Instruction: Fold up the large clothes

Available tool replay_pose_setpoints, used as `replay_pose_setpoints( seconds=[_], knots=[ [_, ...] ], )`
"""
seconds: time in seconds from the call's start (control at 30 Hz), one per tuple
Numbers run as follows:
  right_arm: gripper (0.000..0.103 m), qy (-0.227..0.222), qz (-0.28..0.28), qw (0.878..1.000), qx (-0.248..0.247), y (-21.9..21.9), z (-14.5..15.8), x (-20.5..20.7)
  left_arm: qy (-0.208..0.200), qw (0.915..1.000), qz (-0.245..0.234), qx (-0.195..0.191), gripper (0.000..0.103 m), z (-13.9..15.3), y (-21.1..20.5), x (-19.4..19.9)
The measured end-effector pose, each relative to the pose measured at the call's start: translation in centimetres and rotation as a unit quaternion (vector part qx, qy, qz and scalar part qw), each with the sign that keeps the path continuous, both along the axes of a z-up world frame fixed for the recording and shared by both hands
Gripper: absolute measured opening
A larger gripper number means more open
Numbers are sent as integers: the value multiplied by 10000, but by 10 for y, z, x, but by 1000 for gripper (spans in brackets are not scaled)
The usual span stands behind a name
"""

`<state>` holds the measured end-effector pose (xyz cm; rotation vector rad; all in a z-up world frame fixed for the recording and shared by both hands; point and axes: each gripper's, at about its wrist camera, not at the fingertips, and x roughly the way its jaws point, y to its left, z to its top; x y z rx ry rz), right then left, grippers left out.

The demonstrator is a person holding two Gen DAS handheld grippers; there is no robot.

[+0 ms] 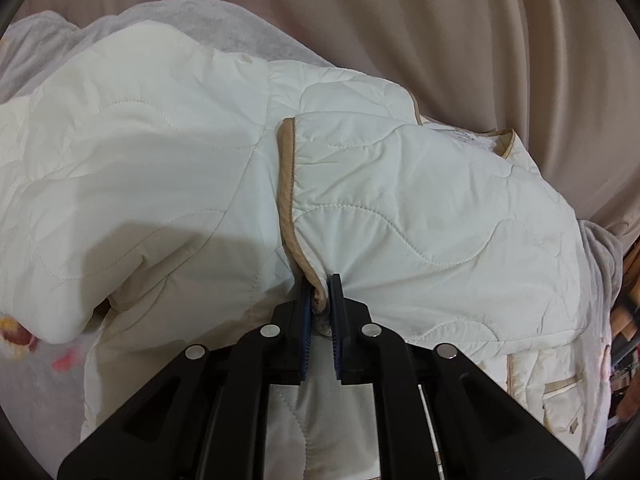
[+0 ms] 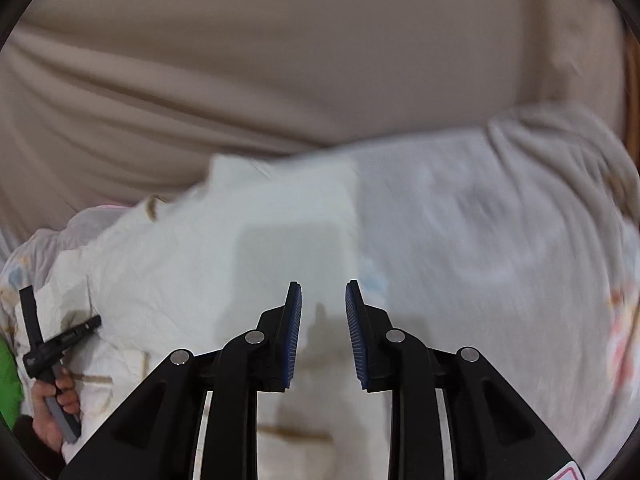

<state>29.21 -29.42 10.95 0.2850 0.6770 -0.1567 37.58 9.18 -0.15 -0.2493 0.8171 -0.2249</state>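
Observation:
A white quilted jacket [image 1: 180, 152] with tan trim lies spread on a pale blanket. My left gripper [image 1: 322, 280] is shut on the jacket's tan-trimmed front edge [image 1: 289, 200], pinching it between the blue pads. In the right wrist view the jacket [image 2: 192, 264] fills the left and centre, blurred. My right gripper [image 2: 322, 286] is open and empty above the jacket's right edge. The left gripper [image 2: 60, 336] and the hand holding it show at the far left of that view.
A pale blanket with a faint floral print [image 2: 500, 240] covers the surface under the jacket. A beige curtain [image 1: 460, 40] hangs behind. Cluttered shelves [image 1: 624, 320] show at the far right edge of the left wrist view.

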Motion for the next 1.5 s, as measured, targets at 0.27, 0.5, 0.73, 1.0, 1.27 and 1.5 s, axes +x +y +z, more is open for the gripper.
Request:
replay_pose_setpoints(
  seconds=[0.27, 0.5, 0.73, 1.0, 1.27, 1.5],
  knots=[
    [24, 18, 728, 9973, -3, 30, -22, 146, -43, 10000, 0, -80, 9, -3, 4, 0],
    [0, 316, -692, 9958, 506, -59, -68, 157, -35, 9998, -73, -162, 11, -5, 15, -4],
    [14, 72, 580, 9977, 337, -18, -38, 65, -32, 9999, -50, -90, 12, -4, 14, -3],
    [0, 538, 444, 9968, 379, -29, -83, 28, -18, 9998, -83, -205, 13, -6, 15, -2],
    [0, 869, 417, 9952, -178, -8, -92, 41, 27, 9983, 61, -571, 14, 1, 36, -12],
    [23, 657, 1076, 9910, -458, 29, -61, -48, -149, 9880, 1371, -698, 60, 29, 163, -67]
  ],
)
